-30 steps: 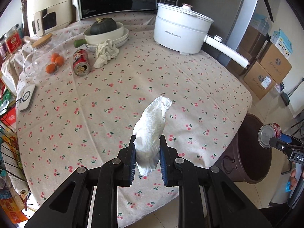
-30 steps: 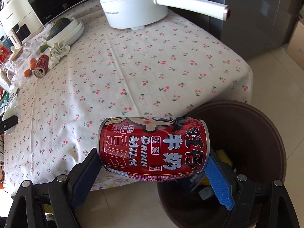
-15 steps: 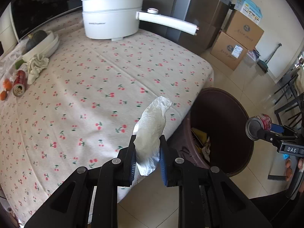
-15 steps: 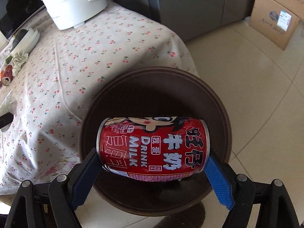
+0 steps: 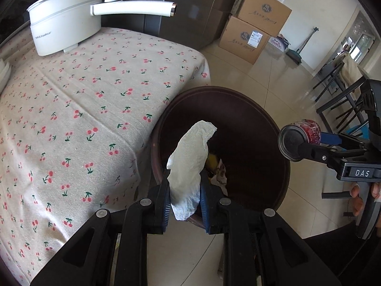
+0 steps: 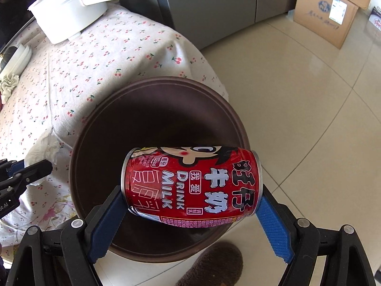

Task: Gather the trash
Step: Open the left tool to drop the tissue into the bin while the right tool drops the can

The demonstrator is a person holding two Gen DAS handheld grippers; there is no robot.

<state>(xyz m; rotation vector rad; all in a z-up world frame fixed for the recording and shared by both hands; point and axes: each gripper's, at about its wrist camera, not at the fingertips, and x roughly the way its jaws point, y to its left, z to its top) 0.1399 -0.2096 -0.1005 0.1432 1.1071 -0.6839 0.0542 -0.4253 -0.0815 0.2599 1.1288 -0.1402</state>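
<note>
Now, both loads hang over the bin.
Change in view: a second ago the left wrist camera looked across the cherry-print tablecloth with the bin at the edge of frame; the dark brown trash bin now fills the middle of both views.
Left gripper: clamped almost fully together on a crumpled white tissue, whose free end stands up over the bin's near rim, beside the table edge.
Right gripper: spread wide, pads pressed on the two ends of a red milk-drink can, held sideways above the bin's mouth.
Bin contents: some scraps, one yellowish, lie at the bottom; what they are is hard to tell past the tissue.
Task meaning: carrying looks finished; the step in hand is probably release.
Risk: the tissue sits near the rim, so it may catch there or drop outside if let go too early.
Untouched: the white electric pot stays on the table.
</note>
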